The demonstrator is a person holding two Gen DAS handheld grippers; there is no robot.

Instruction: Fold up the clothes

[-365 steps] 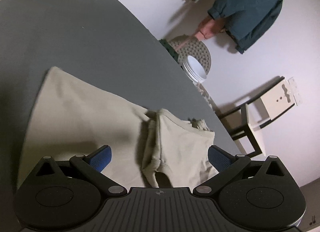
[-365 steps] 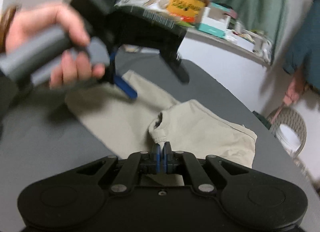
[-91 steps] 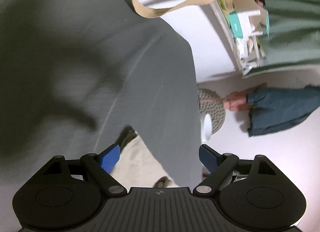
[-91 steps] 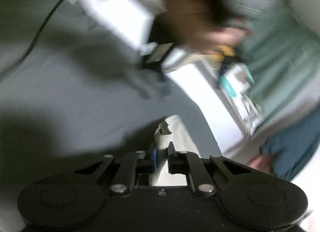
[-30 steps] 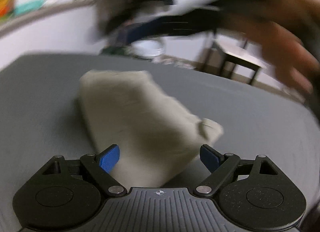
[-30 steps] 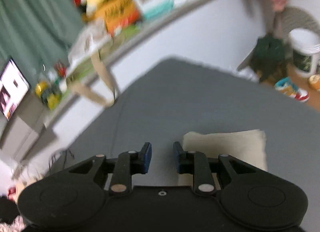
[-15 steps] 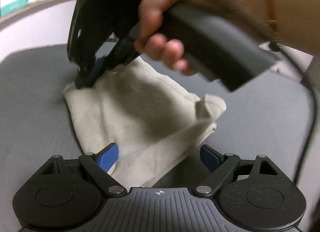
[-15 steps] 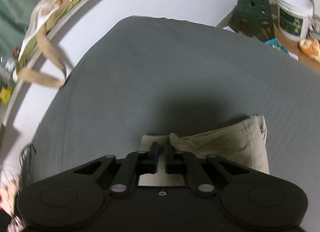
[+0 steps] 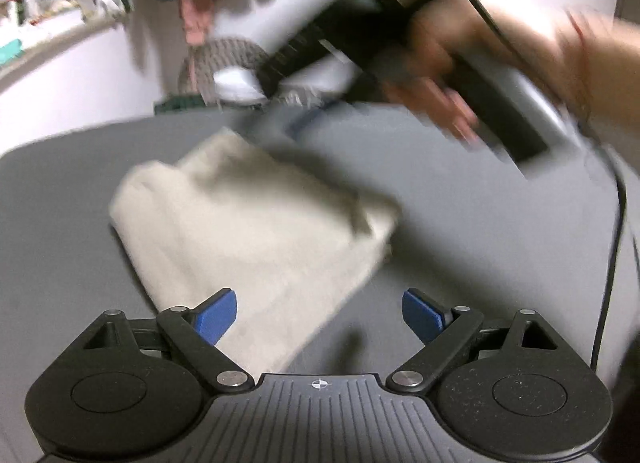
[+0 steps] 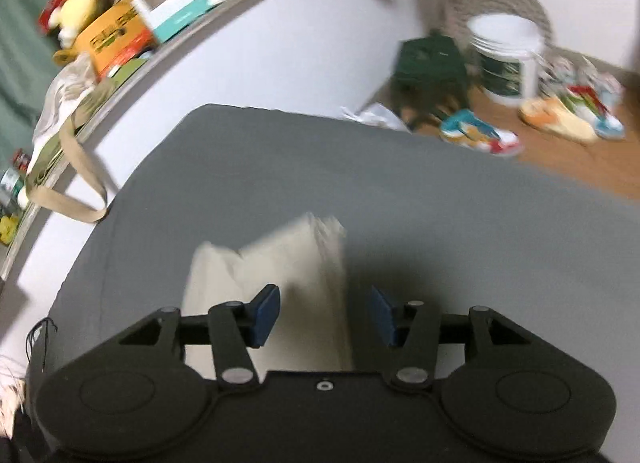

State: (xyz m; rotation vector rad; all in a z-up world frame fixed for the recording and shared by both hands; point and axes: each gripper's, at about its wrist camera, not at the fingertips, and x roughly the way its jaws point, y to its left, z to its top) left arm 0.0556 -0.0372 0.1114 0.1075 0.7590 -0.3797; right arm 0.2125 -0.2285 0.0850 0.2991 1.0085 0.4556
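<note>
Right wrist view: the right gripper (image 10: 325, 315), clamped on the cloth (image 10: 280, 283) a moment ago, is now apart like the left gripper (image 9: 319, 315), so the fold is released.

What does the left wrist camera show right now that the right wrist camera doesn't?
Only the left wrist view shows the person's hand holding the other gripper's handle, and a black cable. Only the right wrist view shows colourful sneakers and a cluttered shelf. Both show the folded beige garment on the grey surface, a white bucket, and open jaws.
</note>
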